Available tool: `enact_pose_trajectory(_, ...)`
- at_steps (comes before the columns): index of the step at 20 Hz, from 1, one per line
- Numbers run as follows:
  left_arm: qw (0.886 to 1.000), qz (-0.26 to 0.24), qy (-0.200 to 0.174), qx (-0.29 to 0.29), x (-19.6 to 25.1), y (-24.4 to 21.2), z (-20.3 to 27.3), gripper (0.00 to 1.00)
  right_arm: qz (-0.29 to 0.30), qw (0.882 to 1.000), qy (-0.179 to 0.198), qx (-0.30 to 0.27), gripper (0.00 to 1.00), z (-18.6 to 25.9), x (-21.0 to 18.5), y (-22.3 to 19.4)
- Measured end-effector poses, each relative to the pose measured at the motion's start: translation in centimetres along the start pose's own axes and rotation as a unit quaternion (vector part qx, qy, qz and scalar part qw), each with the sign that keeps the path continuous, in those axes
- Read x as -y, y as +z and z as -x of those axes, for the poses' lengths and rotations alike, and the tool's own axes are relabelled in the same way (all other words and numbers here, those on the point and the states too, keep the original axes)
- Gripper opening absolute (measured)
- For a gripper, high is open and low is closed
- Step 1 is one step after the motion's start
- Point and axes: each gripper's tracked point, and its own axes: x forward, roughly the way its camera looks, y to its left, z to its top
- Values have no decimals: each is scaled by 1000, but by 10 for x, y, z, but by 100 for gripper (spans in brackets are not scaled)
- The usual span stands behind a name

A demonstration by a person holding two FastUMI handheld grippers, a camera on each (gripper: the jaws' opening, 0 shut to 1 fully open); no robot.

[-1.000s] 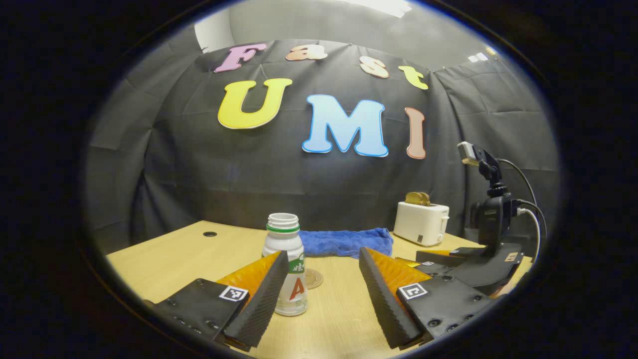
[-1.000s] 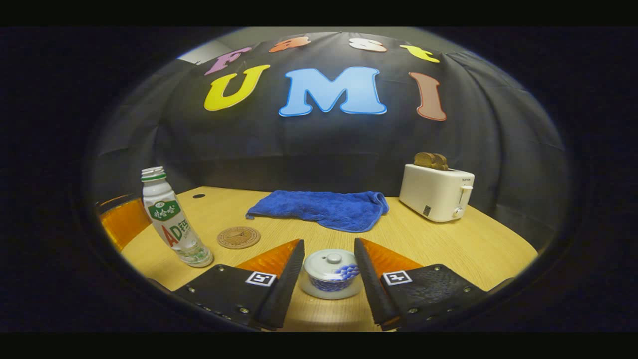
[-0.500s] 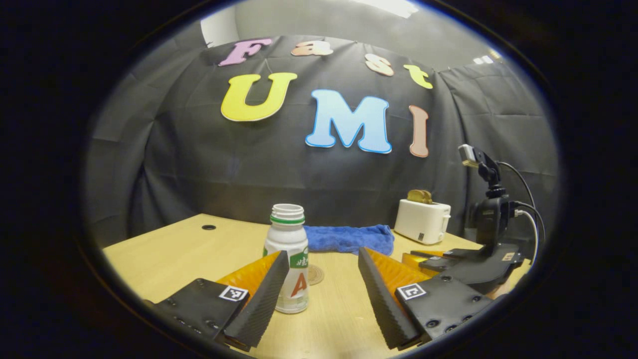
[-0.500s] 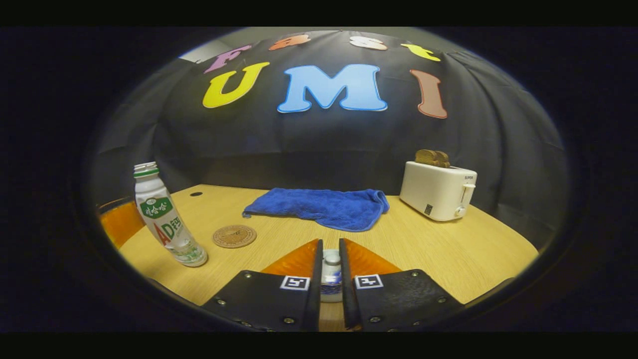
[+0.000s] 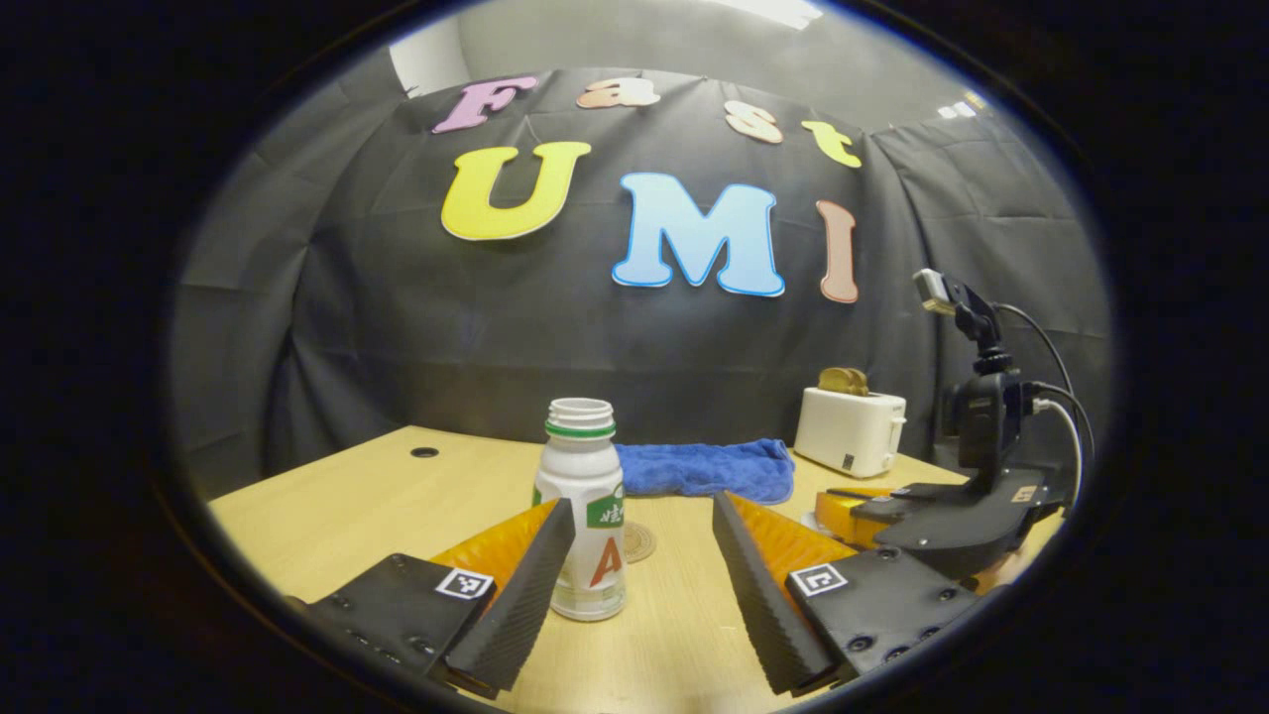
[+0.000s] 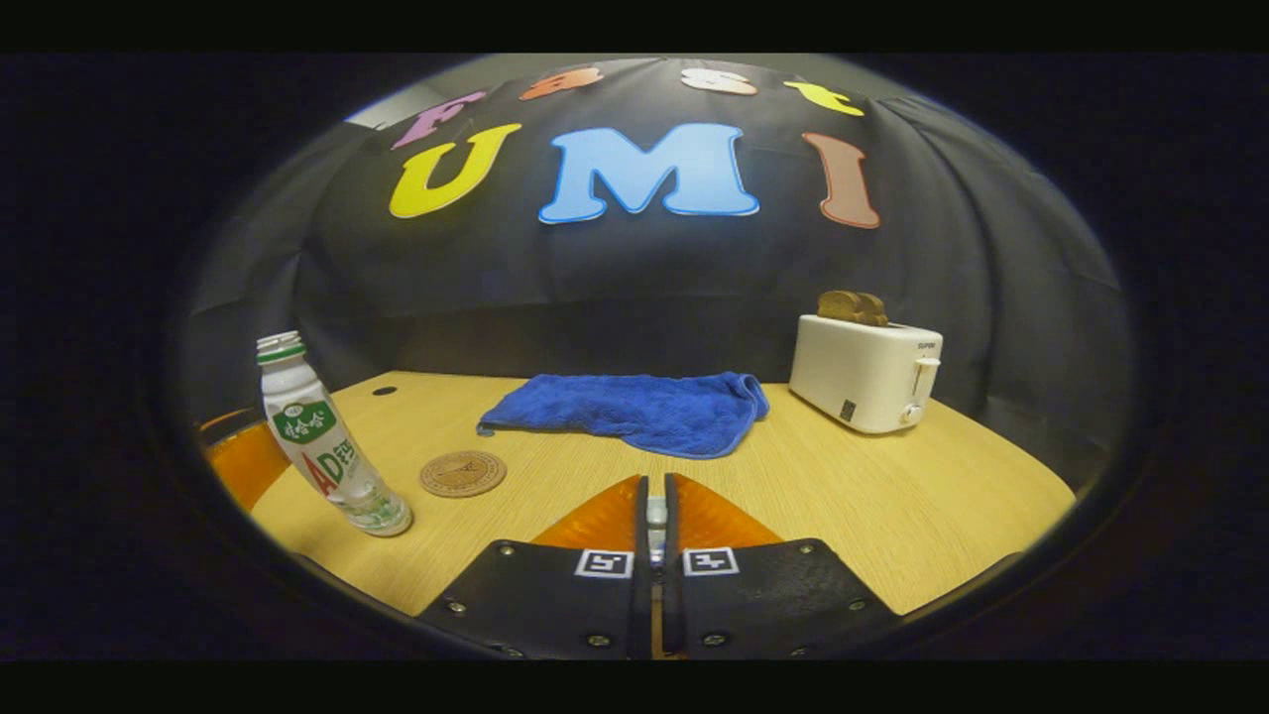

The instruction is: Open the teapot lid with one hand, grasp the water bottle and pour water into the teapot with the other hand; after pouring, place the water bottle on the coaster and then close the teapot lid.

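Note:
The uncapped white water bottle [image 5: 585, 511] stands on the wooden table [image 5: 337, 506], just inside the left finger of my open left gripper [image 5: 642, 504] and untouched by it. The round cork coaster [image 5: 639, 542] lies just behind the bottle. In the right gripper view, my right gripper [image 6: 655, 494] is shut on the teapot lid's white knob [image 6: 655, 513], seen as a sliver between the fingers. The teapot's body is hidden under them. The bottle [image 6: 317, 436] stands far left there, with the coaster [image 6: 462, 473] beside it.
A blue towel [image 6: 634, 409] lies at the back middle and a white toaster [image 6: 865, 372] with bread stands at the back right. In the left gripper view, the right gripper [image 5: 952, 516] with its camera mount sits low at the right.
My right gripper went from wide open around the teapot to shut on its lid knob. The left gripper stayed open and the bottle drifted slightly rightwards in its view.

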Motion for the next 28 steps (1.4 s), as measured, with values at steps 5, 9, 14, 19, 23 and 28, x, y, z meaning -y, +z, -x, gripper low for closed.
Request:
enact_pose_trajectory(5,1000,-12,17,-11,-15,-8,-3,98,6,1000,5,3,4,1,-1,1)
enact_pose_trajectory(9,999,-9,24,-26,-23,-17,-5,95,2,1000,8,16,4,7,-1,12)
enact_pose_trajectory(14,999,-21,32,-37,-31,-25,-12,98,-5,999,10,43,4,18,2,34)
enact_pose_trajectory(19,998,-37,44,-33,-39,-29,-26,100,-9,998,0,64,4,29,18,52)
enact_pose_trajectory(23,997,-48,50,-46,-46,-39,-43,91,-10,997,-18,73,4,33,40,54)
enact_pose_trajectory(28,996,-51,45,-60,-42,-52,-55,94,-18,997,-24,69,4,30,55,49)
